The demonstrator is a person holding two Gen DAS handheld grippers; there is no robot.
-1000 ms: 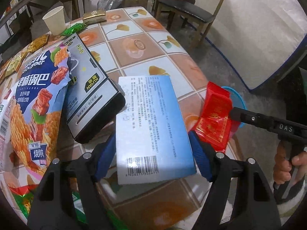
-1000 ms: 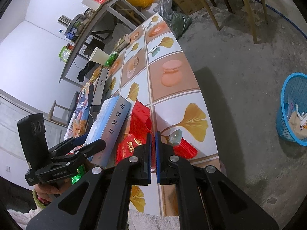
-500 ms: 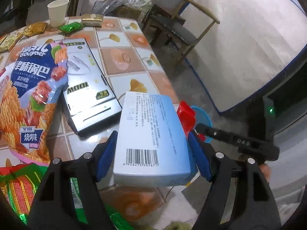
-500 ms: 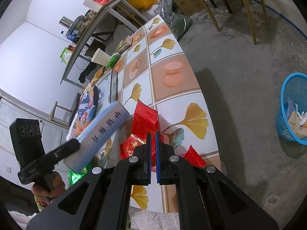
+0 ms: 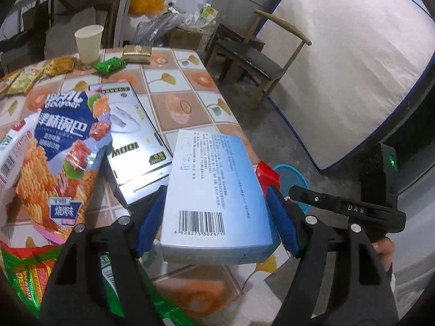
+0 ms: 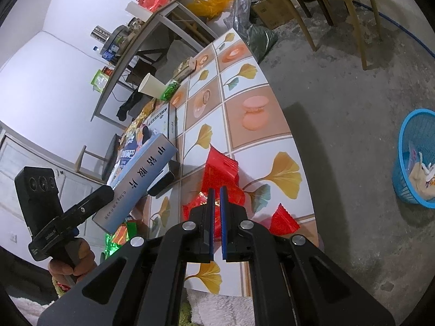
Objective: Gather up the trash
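blue box (image 5: 214,190) is clamped across its width between the blue pads of the left gripper (image 5: 216,218), lifted clear of the table (image 5: 190,103). its long axis runs along the fingers, barcode end nearest the camera, far end tilted up over the table's edge. beside the box, the right gripper (image 6: 216,212) is pinched together on a red wrapper (image 6: 221,174).
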